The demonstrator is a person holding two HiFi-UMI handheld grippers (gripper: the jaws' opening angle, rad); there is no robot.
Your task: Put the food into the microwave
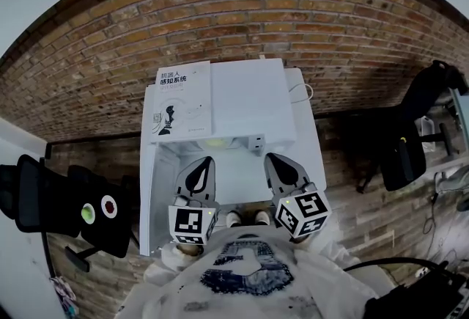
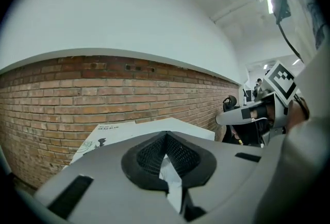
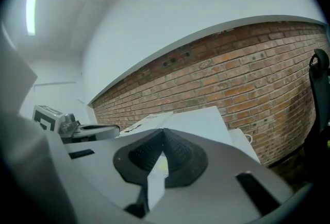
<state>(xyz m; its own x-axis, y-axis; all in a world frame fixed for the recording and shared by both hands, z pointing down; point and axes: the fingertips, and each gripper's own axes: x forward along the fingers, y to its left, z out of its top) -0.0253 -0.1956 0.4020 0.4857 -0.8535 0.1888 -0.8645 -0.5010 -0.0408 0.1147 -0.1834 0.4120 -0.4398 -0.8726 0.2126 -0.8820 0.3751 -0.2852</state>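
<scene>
Nearest, the left tool (image 1: 200, 162) and right tool (image 1: 275, 158) hang side by side before the person, each clenched on nothing, tips toward the microwave (image 1: 253, 101) on the counter (image 1: 306, 152). Its door (image 1: 156, 193) appears swung open leftward; a book (image 1: 185, 99) lies on top. Food shows in no view: a pale glow at the cavity mouth may be lamp or dish. This fits food already inside or out of sight; either way, reaches should pass right of the door's edge.
</scene>
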